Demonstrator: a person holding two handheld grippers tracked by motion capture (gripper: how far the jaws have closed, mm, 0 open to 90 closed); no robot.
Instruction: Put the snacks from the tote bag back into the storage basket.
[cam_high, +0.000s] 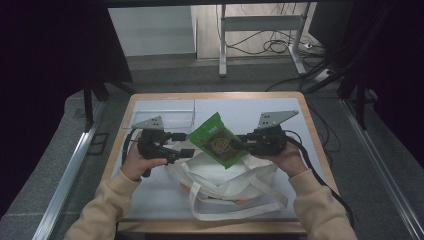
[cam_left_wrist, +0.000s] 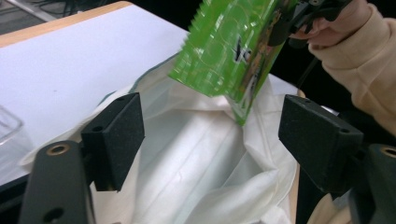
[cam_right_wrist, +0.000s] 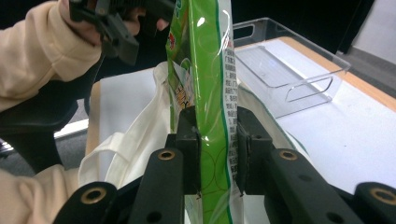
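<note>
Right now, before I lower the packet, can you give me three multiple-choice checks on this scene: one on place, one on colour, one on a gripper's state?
1. Where is the snack packet?
A. Lying in the clear tray
B. Held above the cloth bag
C. On the floor

2. What colour is the packet?
A. Green
B. Red
C. Blue

3. How do the left gripper's jaws stand?
A. Clamped on the packet
C. Clamped on a bag handle
B. Open, with nothing between the pads

Answers:
1 B: the high view shows it in the air over the white cloth bag, with the clear tray behind it on the table.
2 A: it is bright green in all three views.
3 B: the left gripper view shows its pads wide apart over the bag; the right gripper grips the packet.
</note>
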